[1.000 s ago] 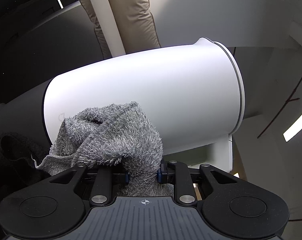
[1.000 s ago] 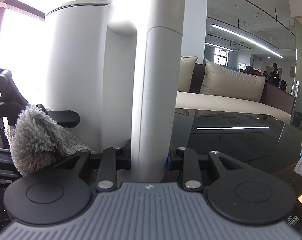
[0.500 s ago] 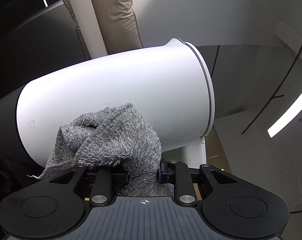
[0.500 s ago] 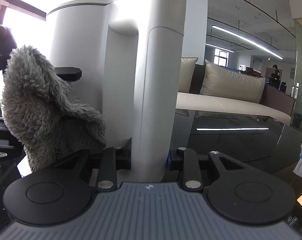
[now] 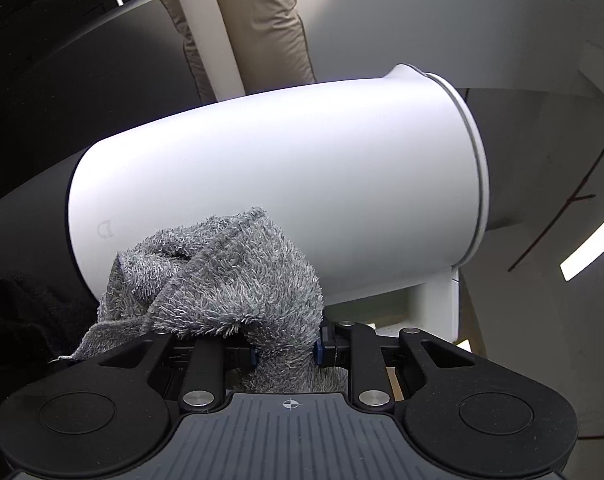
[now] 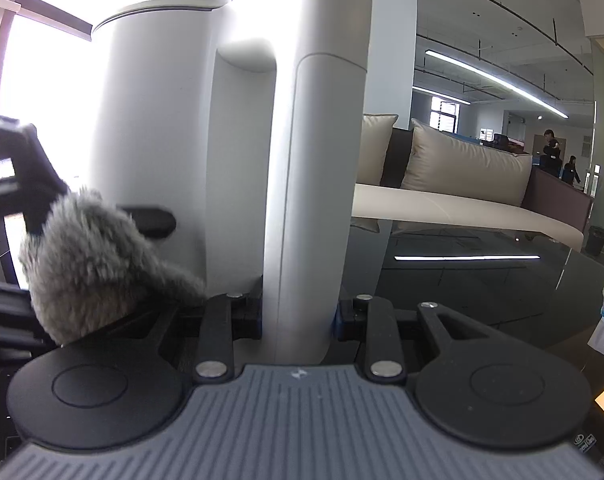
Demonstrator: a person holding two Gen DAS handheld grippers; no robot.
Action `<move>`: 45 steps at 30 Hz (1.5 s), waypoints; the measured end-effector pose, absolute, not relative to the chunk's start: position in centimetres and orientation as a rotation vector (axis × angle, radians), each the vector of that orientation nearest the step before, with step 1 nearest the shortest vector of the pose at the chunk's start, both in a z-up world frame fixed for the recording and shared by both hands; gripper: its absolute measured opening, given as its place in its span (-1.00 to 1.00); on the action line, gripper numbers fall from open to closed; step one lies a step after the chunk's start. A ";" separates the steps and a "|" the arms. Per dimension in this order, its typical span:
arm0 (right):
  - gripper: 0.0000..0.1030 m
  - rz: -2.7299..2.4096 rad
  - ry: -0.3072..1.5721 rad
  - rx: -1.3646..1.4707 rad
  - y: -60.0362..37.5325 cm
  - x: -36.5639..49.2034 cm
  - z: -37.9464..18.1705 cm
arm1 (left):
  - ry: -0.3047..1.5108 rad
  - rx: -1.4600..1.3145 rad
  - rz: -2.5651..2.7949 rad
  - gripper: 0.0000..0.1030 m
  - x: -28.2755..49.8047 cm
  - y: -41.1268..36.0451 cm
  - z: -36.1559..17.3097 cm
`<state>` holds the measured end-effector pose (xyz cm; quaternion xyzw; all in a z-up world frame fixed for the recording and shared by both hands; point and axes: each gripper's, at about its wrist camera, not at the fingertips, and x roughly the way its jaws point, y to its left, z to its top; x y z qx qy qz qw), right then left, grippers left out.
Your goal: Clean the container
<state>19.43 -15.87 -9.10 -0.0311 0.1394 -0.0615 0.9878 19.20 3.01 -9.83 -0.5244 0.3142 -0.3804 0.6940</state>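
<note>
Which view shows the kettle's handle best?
The right wrist view: the handle fills the middle of the frame, upright, with the right gripper clamped on its lower end. The left wrist view shows mostly the kettle body and the cloth; only a sliver of handle shows at lower right.

White kettle handle (image 6: pixel 302 200) between clamped jaws

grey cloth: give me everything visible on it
The grey cloth is fluffy terry-like fabric with a flat hemmed edge, bunched. The left tongs are shut on its lower part. Its upper folds press against the white kettle wall near the base. From the right wrist it shows motion-blurred beside the kettle body.
</note>
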 end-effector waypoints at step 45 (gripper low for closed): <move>-0.43 -0.266 0.195 -0.067 -15.0 19.2 -8.1 | 0.518 -1.234 -0.895 -0.58 19.9 6.0 -10.7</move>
